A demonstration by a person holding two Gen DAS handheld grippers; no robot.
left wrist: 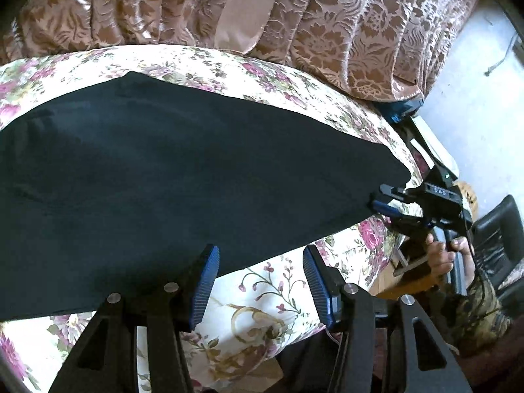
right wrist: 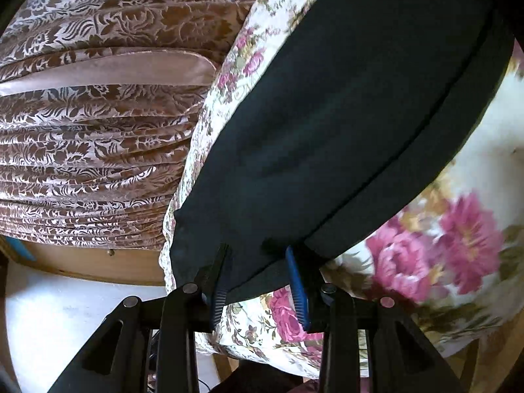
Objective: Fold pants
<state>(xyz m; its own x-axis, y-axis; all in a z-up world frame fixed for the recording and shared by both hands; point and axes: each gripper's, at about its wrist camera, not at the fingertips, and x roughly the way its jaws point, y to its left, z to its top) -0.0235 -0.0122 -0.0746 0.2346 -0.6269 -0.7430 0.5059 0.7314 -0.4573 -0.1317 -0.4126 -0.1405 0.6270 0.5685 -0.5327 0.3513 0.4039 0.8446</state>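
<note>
Black pants (left wrist: pixel 183 177) lay flat along floral sheet (left wrist: pixel 262 298), brown patterned drape (left wrist: pixel 344 32) beyond. Left gripper (left wrist: pixel 258 286) stood released over near edge, nothing between jaws. Right gripper (right wrist: pixel 258 281) straddled the far-right hem, pads parted, not clamping.

L claw (left wrist: pixel 258 281) open; R claw (right wrist: pixel 258 281) open.

The left wrist camera sits just behind the left gripper (left wrist: pixel 258 281) and looks down at a slant, close over the black pants (left wrist: pixel 170 177) on the flowered bed cover (left wrist: pixel 262 294). The right wrist camera sits behind the right gripper (right wrist: pixel 258 278), very near the pants' end. Both views share the pants, the cover and the brown curtain (left wrist: pixel 327 26).
</note>
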